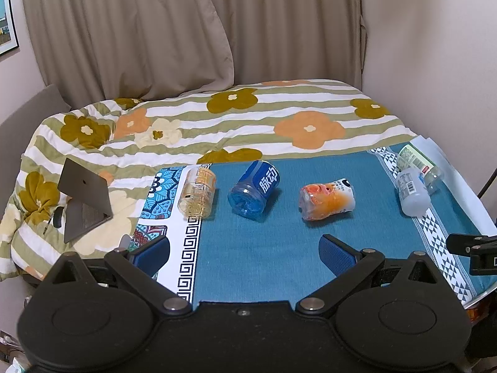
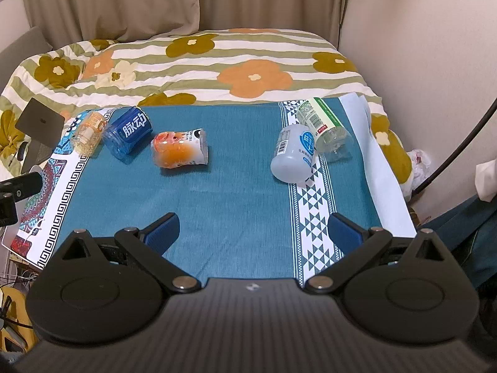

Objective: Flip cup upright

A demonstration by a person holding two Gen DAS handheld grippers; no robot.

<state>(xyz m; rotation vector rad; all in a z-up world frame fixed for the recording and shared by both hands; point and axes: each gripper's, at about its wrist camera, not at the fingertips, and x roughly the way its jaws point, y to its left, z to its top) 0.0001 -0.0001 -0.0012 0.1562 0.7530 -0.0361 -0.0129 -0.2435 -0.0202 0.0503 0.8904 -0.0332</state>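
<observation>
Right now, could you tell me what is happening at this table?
A person holds two grippers over the table, and both the left gripper and the right gripper are open and hold nothing. Five cups lie on their sides on the blue cloth: a yellow cup, a blue cup and an orange cup on the left, a white cup and a green cup touching each other on the right. None has been set upright yet.
</observation>
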